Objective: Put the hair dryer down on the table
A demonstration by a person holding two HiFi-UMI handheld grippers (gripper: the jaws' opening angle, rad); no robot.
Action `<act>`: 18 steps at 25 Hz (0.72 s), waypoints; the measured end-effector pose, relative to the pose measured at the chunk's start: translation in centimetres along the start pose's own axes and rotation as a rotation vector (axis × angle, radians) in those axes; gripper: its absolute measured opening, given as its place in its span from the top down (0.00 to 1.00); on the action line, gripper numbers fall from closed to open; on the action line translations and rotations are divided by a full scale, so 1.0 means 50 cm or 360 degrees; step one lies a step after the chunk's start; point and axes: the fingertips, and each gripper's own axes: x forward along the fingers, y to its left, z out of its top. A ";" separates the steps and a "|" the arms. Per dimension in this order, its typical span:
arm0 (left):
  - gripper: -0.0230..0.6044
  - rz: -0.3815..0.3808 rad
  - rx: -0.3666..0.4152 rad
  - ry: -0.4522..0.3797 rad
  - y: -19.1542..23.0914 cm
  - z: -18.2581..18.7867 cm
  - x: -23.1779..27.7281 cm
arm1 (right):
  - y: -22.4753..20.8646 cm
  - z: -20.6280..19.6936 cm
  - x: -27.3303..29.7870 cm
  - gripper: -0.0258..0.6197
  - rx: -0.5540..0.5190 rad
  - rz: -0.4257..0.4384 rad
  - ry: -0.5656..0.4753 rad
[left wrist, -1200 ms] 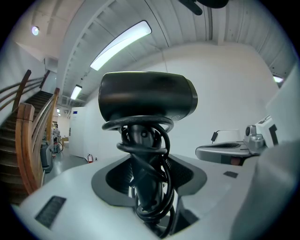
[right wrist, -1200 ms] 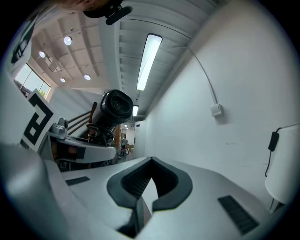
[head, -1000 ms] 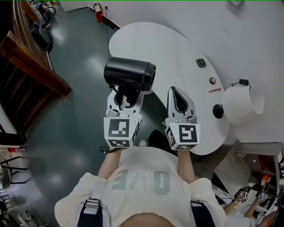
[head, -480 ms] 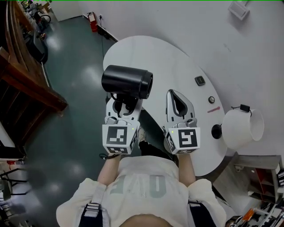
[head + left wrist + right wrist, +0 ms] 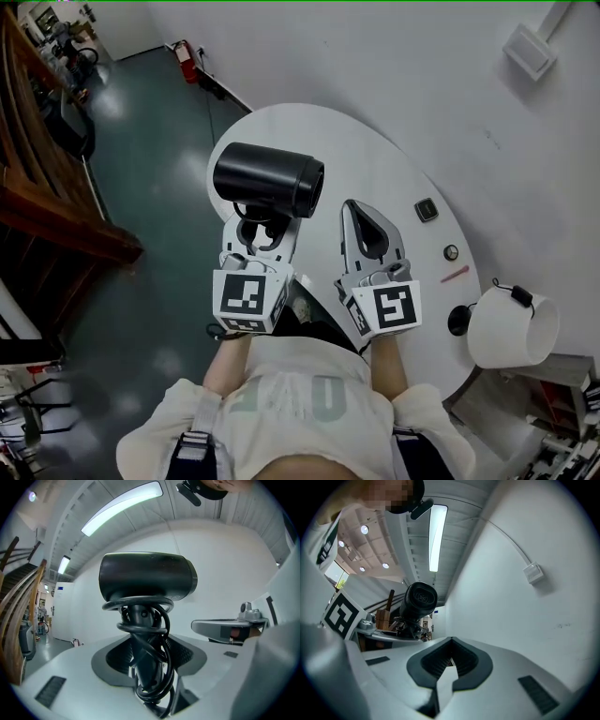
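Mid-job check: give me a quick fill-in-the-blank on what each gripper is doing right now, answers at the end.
1. The left gripper is shut on the hair dryer, clamping it by its ___.
2. Coiled around that same part of the hair dryer is its black ___.
3. The right gripper holds nothing, and its jaws are ___.
4. The table in front of the person is ___ in colour.

Missing words: handle; cord; shut; white.

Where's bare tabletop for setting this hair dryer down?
The far half of the table, from its rounded end up to the hair dryer in the left gripper, is bare. Its right side is crowded: a small black square device, a round knob, a red strip and a white cylinder.
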 end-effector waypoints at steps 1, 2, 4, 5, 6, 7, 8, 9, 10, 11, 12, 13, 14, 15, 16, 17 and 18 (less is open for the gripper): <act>0.62 -0.0003 -0.0002 0.0013 0.007 -0.001 0.014 | -0.005 -0.003 0.013 0.96 0.0010 -0.0009 0.0007; 0.62 -0.0012 -0.0006 0.0022 0.013 -0.002 0.026 | -0.010 -0.007 0.024 0.96 0.0013 -0.0019 0.0019; 0.62 -0.0040 -0.0009 0.0026 0.024 0.001 0.048 | -0.019 -0.013 0.048 0.96 0.0006 -0.0042 0.0037; 0.62 -0.0058 -0.0002 0.0028 0.029 0.002 0.058 | -0.024 -0.014 0.057 0.96 0.0004 -0.0058 0.0039; 0.62 -0.0080 0.0011 0.0033 0.033 0.002 0.068 | -0.030 -0.015 0.066 0.96 0.0006 -0.0080 0.0037; 0.62 -0.0105 0.0030 0.0042 0.036 0.002 0.079 | -0.036 -0.016 0.073 0.96 0.0010 -0.0109 0.0034; 0.62 -0.0130 0.0050 0.0051 0.040 0.002 0.090 | -0.042 -0.016 0.081 0.96 0.0012 -0.0137 0.0032; 0.62 -0.0151 0.0066 0.0058 0.043 0.002 0.099 | -0.046 -0.016 0.088 0.96 0.0010 -0.0161 0.0032; 0.62 -0.0166 0.0077 0.0062 0.045 0.002 0.106 | -0.049 -0.017 0.092 0.96 0.0005 -0.0180 0.0035; 0.61 -0.0175 0.0084 0.0064 0.046 0.001 0.113 | -0.052 -0.019 0.096 0.96 0.0001 -0.0195 0.0039; 0.62 -0.0182 0.0086 0.0063 0.046 0.001 0.120 | -0.057 -0.022 0.100 0.96 0.0000 -0.0209 0.0042; 0.62 -0.0190 0.0083 0.0062 0.046 0.001 0.128 | -0.062 -0.024 0.104 0.96 0.0001 -0.0220 0.0045; 0.62 -0.0201 0.0074 0.0065 0.046 0.000 0.134 | -0.066 -0.026 0.108 0.96 0.0003 -0.0231 0.0049; 0.62 -0.0213 0.0067 0.0069 0.045 0.000 0.140 | -0.069 -0.028 0.110 0.96 0.0003 -0.0241 0.0053; 0.62 -0.0225 0.0064 0.0076 0.043 -0.001 0.146 | -0.072 -0.029 0.112 0.96 0.0001 -0.0250 0.0057; 0.62 -0.0234 0.0069 0.0084 0.042 -0.003 0.153 | -0.076 -0.030 0.114 0.96 0.0001 -0.0257 0.0060; 0.62 -0.0240 0.0078 0.0097 0.041 -0.005 0.159 | -0.080 -0.031 0.116 0.96 0.0002 -0.0265 0.0063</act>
